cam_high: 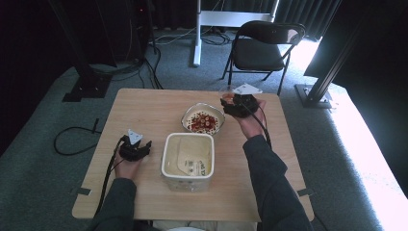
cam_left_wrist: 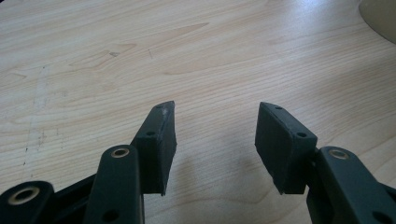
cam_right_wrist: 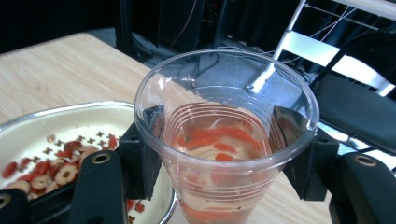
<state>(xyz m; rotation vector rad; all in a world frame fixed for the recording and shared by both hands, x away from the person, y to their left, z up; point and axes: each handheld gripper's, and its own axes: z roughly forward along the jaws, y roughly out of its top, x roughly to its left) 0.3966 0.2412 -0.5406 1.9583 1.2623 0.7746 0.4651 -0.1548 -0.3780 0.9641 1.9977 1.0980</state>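
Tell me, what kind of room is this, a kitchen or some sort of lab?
Probably a recording studio or lab rather than a kitchen: black curtains hang behind, metal stands and loose cables sit on grey carpet, and a lone wooden table with a folding chair holds the food.

Clear, glossy plastic cup [cam_right_wrist: 226, 140], thin-walled and ribbed low down. Shiny metal bowl [cam_right_wrist: 56, 122] with a smooth pale inside. Matt black plastic jaws with dull rubbery pads [cam_left_wrist: 163, 144] and brass-coloured rivets. Pale wood-grain table [cam_left_wrist: 140, 56], smooth, faintly scuffed. Cream tub [cam_high: 187, 161], smooth plastic, slight sheen. Grey carpet [cam_high: 43, 159], rough. Dark cloth sleeves [cam_high: 269, 178].
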